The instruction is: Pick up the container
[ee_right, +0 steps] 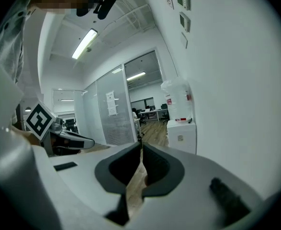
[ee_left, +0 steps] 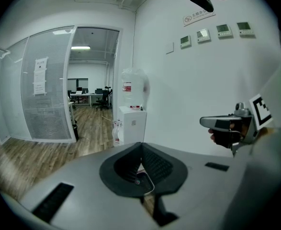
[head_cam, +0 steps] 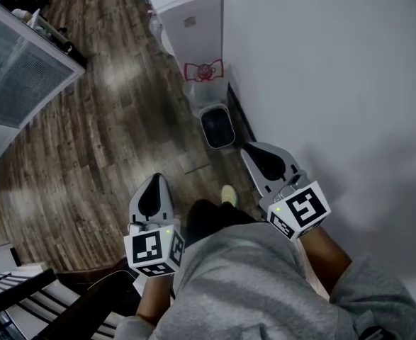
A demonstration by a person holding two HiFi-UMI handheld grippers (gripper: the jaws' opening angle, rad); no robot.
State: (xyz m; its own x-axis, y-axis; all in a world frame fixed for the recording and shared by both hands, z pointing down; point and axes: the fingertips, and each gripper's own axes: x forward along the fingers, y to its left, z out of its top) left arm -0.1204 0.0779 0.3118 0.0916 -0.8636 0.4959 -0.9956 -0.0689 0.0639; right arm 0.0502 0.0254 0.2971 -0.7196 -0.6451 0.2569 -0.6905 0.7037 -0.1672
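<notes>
The container [head_cam: 217, 127] is a small dark bin with a pale rim. It stands on the wooden floor against the white wall, in front of my feet. My left gripper [head_cam: 153, 180] hangs shut and empty above the floor, left of the bin and nearer to me. My right gripper [head_cam: 247, 149] is also shut and empty, with its tip close to the bin's right near corner in the head view. In the left gripper view the left gripper [ee_left: 141, 145] has its jaws together, and the bin's rim [ee_left: 147, 182] shows in the gap below them. The right gripper [ee_right: 141, 148] has its jaws meeting as well.
A white water dispenser cabinet [head_cam: 192, 21] stands against the wall just beyond the bin, with a bottle on top [ee_left: 133, 83]. A glass partition [head_cam: 20, 69] lines the left side. A black-and-white slatted thing [head_cam: 23, 299] is at my lower left. My shoe [head_cam: 228, 194] points towards the bin.
</notes>
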